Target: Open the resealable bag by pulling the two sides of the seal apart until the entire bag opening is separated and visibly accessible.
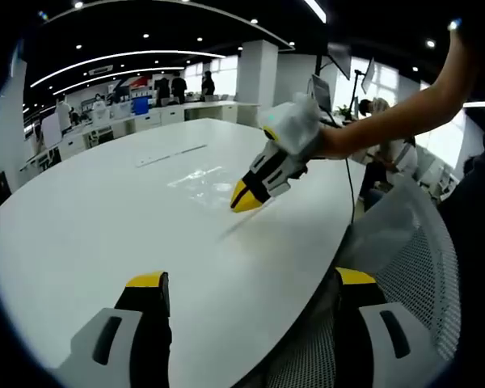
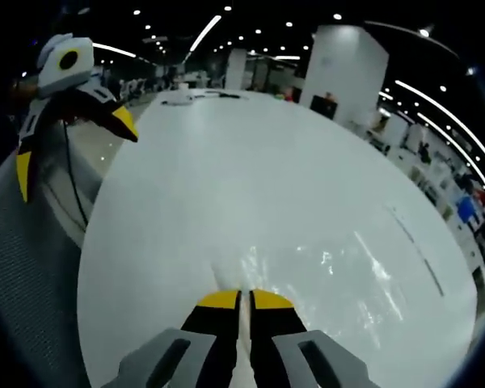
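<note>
Right gripper (image 2: pixel 241 301) pinches the clear bag (image 2: pixel 339 267) edge; left gripper (image 1: pixel 250 284) gapes apart

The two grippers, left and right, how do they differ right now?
The left gripper has its jaws spread wide with nothing between them; the right gripper has its jaws nearly together on a thin clear edge, apparently the bag. The left hangs by the table edge; the right reaches out over the tabletop. Both have yellow-tipped black jaws.

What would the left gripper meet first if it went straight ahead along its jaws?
Probably bare tabletop: the open left gripper points across the white table. The right gripper, shut on the clear bag, sits further on and slightly right, though depth is unclear.
</note>
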The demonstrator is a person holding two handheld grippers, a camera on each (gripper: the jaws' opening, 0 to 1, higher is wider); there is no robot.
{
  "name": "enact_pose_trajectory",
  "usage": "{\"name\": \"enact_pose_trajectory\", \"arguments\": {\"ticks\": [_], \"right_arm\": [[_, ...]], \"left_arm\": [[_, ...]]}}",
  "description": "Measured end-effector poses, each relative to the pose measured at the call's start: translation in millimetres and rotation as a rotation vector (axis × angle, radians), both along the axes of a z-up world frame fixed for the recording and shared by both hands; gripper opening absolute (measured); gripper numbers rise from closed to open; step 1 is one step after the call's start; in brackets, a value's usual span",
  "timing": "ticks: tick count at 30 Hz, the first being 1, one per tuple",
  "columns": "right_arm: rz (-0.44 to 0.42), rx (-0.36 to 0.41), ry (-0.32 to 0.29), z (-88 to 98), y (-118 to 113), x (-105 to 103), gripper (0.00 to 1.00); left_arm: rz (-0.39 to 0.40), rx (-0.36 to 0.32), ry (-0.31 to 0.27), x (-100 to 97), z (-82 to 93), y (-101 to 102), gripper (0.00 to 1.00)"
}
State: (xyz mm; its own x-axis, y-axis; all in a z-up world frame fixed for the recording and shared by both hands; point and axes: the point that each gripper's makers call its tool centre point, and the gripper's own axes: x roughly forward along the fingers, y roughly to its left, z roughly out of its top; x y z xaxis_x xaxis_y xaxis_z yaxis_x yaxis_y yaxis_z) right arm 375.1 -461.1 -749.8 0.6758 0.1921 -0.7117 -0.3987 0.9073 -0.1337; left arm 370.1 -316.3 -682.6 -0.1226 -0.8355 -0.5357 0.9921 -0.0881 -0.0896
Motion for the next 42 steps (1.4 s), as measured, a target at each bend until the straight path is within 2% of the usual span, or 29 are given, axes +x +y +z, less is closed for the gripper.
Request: {"name": "enact_pose_trajectory", "arguments": {"ticks": [6,14,23,27,31,38,42], "right_arm": [[0.013,0.024,-0.001,2.4,14,-10,0.00],[0.032,0.068,-0.009,9.2,30,-20,0.00],[0.064,0.112,-0.005,15.0,50,-32,0.00],[0.077,0.131,-0.003,17.7,58,-36,0.00],[0.089,0.141,0.002,18.1,67,-40,0.00],[0.106,0.156,0.007,18.7,77,-44,0.00],[0.113,0.162,0.009,20.2,81,-46,0.00]], "left_arm": [[-0.011,-0.005,-0.010,-2.1,1.5,-5,0.79],[-0.062,0.029,-0.077,-4.7,-4.6,-10,0.76],[-0.087,0.024,-0.071,-10.4,-4.3,-18,0.72],[-0.105,0.029,-0.086,-11.5,-5.5,-21,0.71],[-0.153,0.036,-0.117,-14.6,-7.9,-26,0.66],[-0.202,0.039,-0.153,-17.0,-9.8,-36,0.65],[-0.257,0.061,-0.210,-17.3,-15.3,-41,0.63]]}}
